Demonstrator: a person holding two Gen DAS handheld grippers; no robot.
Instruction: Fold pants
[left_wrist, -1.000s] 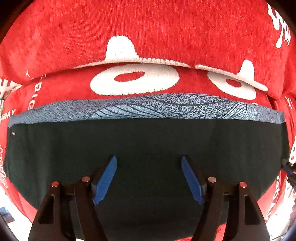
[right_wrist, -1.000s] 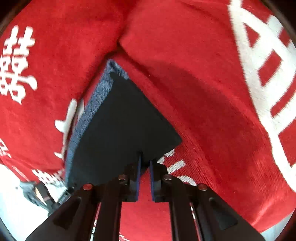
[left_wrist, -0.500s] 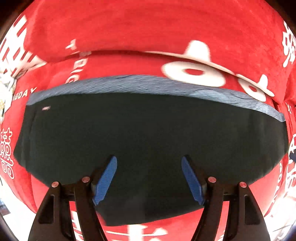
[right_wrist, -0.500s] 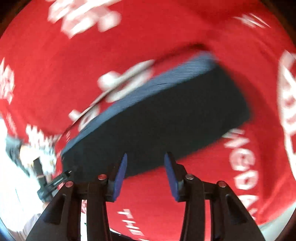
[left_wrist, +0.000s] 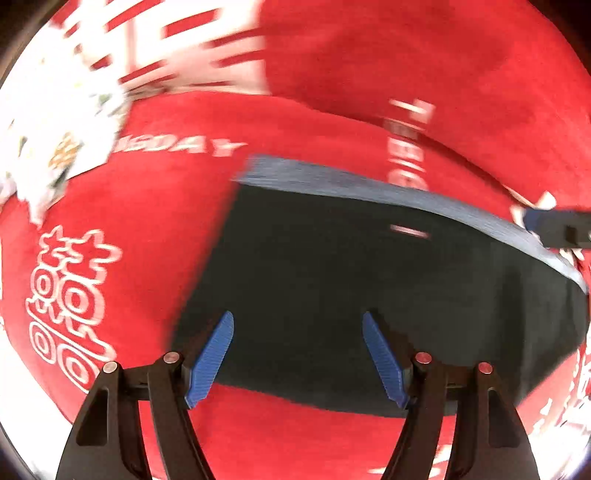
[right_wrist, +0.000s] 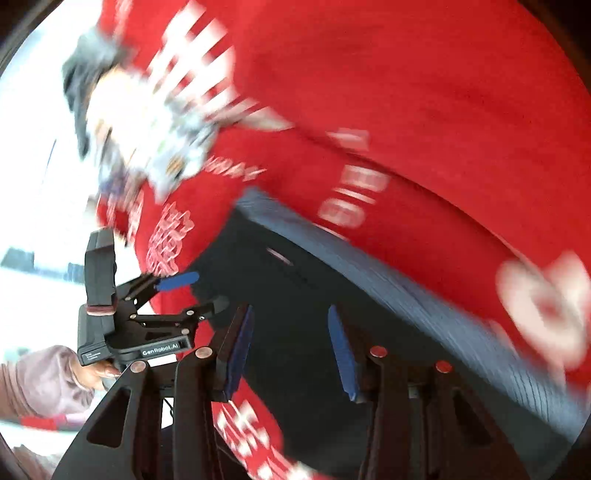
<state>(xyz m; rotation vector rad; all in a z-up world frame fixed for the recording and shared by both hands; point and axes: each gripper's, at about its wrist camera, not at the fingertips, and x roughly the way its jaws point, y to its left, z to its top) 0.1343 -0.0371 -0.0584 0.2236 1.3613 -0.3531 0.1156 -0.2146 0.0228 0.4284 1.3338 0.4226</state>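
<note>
Left gripper (left_wrist: 297, 354): jaws spread wide, blue ribbed pads (left_wrist: 209, 357) facing each other across an empty gap, nothing pinched. In the right wrist view it enters from the left edge, fingers pointing right. Hand (right_wrist: 96, 371) wrapped on its grip beneath, mauve sleeve (right_wrist: 40, 376) at the wrist.

Right gripper (right_wrist: 290, 349): jaws parted, narrower gap than the left, blue pads (right_wrist: 341, 354) clear of each other, nothing between them. One fingertip shows at the right edge of the left wrist view, blurred.

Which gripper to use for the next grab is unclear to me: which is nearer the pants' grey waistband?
Right. The right gripper reaches the waistband's end; the left gripper hovers over the opposite black edge.
</note>
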